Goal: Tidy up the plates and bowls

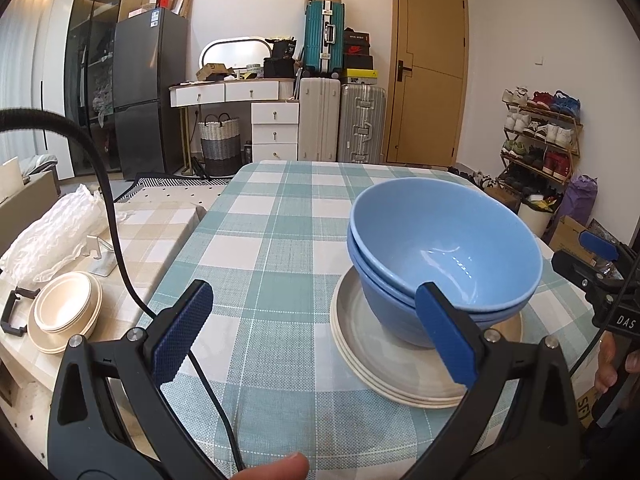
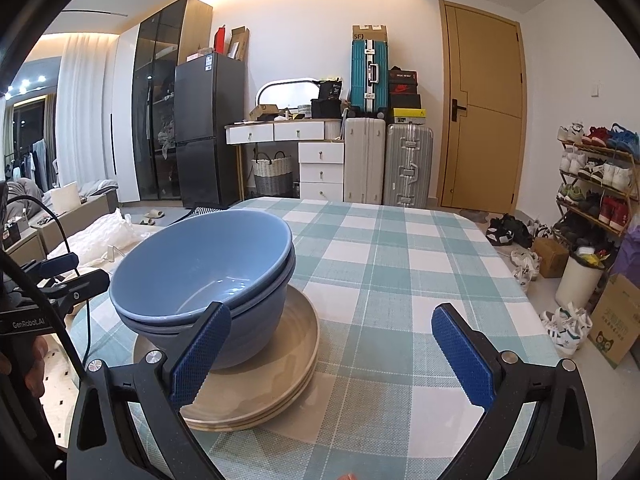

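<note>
Two nested blue bowls (image 1: pixel 444 240) (image 2: pixel 204 268) stand on a stack of cream plates (image 1: pixel 372 352) (image 2: pixel 280 376) on the checked tablecloth. My left gripper (image 1: pixel 316 336) is open, its right finger just in front of the bowls' near rim, nothing held. My right gripper (image 2: pixel 332 356) is open too, its left finger in front of the bowls and plates, with only cloth between its fingers. Each gripper shows at the edge of the other's view: the right gripper (image 1: pixel 600 252) and the left gripper (image 2: pixel 60 268). A second stack of cream bowls on a plate (image 1: pixel 64 312) sits on the lower surface at left.
A black cable (image 1: pixel 120 248) runs from the left gripper across the table's left edge. White bubble wrap (image 1: pixel 52 236) lies on the low surface. The checked table (image 1: pixel 280 216) stretches away ahead. Suitcases, a dresser, a fridge and a shoe rack stand beyond.
</note>
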Motion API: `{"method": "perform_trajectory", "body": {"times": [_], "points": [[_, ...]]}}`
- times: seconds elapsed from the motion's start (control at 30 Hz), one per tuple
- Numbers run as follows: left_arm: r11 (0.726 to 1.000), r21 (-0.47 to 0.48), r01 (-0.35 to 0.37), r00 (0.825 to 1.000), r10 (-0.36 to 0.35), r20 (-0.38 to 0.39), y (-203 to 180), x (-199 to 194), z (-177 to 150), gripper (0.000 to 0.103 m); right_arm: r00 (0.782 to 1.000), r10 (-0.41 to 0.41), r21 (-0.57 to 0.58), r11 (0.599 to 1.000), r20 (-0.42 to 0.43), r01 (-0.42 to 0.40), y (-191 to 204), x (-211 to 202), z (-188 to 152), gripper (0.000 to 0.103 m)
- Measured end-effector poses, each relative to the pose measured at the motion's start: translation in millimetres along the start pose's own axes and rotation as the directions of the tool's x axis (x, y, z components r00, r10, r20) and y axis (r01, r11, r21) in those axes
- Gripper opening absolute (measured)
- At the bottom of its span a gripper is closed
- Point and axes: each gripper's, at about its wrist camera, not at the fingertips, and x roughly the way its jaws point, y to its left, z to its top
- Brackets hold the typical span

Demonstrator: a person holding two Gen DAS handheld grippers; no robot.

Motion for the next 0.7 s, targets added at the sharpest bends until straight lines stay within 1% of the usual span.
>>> {"method": "perform_trajectory", "body": {"times": [0.7], "points": [[1.000,0.002,-0.005,1.000,0.005,0.000,1.6,1.1,-0.3,0.101,1.000,0.000,0.000,1.000,-0.001,0.000,-0.4,0.0,-0.1,0.102]]}}
